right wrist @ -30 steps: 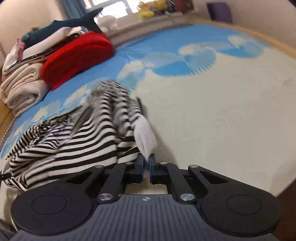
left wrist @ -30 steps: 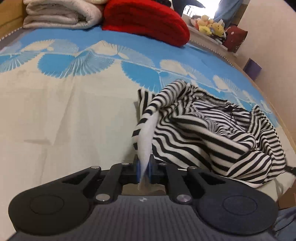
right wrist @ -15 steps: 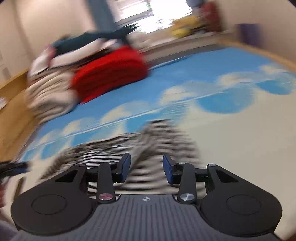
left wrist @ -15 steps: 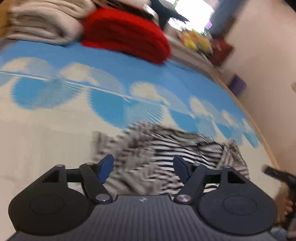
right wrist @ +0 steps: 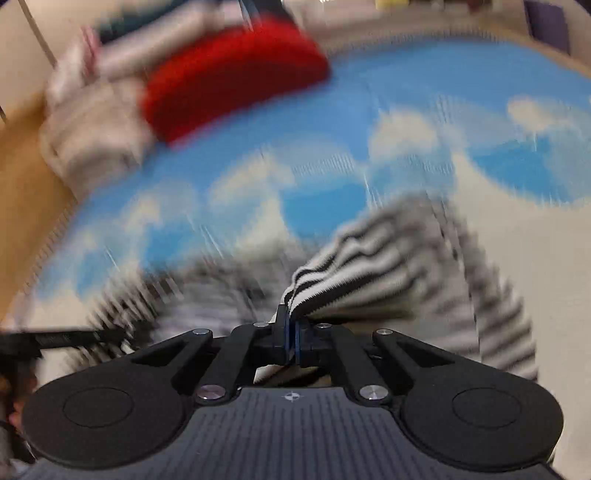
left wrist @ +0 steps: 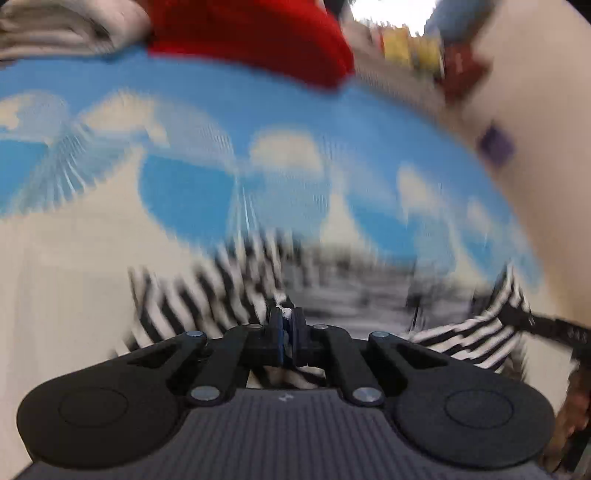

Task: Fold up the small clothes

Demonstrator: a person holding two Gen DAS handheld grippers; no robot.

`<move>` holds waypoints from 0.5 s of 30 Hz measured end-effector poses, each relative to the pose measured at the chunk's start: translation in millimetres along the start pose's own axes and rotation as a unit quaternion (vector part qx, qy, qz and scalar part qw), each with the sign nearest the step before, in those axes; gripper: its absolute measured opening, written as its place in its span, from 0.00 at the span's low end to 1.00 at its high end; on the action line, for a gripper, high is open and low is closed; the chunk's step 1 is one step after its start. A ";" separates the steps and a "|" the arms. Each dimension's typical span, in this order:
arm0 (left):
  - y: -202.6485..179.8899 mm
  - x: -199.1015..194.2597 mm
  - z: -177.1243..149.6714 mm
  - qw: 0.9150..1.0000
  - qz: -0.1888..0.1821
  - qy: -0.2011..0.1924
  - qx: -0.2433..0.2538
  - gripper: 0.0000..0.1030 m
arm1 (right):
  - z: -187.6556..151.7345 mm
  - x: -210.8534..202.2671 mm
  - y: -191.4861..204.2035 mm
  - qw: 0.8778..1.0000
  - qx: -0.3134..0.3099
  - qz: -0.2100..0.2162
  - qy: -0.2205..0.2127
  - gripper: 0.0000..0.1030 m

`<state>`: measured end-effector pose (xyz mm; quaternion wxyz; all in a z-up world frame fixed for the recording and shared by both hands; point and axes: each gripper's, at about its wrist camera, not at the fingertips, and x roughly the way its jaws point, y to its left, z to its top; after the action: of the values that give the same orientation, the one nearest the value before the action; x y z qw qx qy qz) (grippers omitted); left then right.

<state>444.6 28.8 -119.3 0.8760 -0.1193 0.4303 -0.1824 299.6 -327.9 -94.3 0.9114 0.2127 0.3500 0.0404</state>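
A black-and-white striped garment lies crumpled on the blue and cream bedspread. My left gripper is shut on a fold of its near edge, with striped cloth pinched between the pads. My right gripper is shut on another striped fold, which rises from its jaws toward the right. Both views are blurred by motion. The right gripper's dark body shows at the right edge of the left wrist view, and the left gripper's at the left edge of the right wrist view.
A red folded blanket and beige folded blankets lie at the far end of the bed. Soft toys sit on a ledge behind. A wooden bed frame borders the left side. A wall stands at the right.
Both grippers let go of the garment's white edge, opened, moved over the striped cloth and shut again on striped folds. The garment has spread wider between them.
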 end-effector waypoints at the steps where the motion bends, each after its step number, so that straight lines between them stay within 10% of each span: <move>1: 2.7 -1.5 8.7 1.000 -0.006 -0.017 -0.007 0.04 | 6.5 -6.5 -2.5 1.000 0.011 0.010 -0.027 0.02; 5: 16.2 25.3 24.4 0.994 0.039 -0.092 -0.045 0.12 | 11.0 31.6 -24.1 0.992 0.106 -0.012 -0.068 0.13; 7: 25.3 55.7 20.4 0.995 0.054 -0.063 -0.053 0.39 | -0.6 67.1 -28.4 0.991 0.119 -0.066 -0.018 0.26; 9: 34.5 74.6 11.7 0.995 0.076 -0.025 -0.060 0.46 | -11.6 86.7 -29.1 0.989 0.125 -0.070 0.030 0.28; 15: 41.7 21.0 15.6 0.993 0.053 -0.080 -0.065 0.70 | 4.6 5.9 -26.7 0.994 0.070 -0.027 -0.078 0.55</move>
<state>477.9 58.4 -140.0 0.9063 -0.1672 0.3758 -0.0971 305.0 -352.4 -106.0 0.9195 0.2687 0.2858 -0.0258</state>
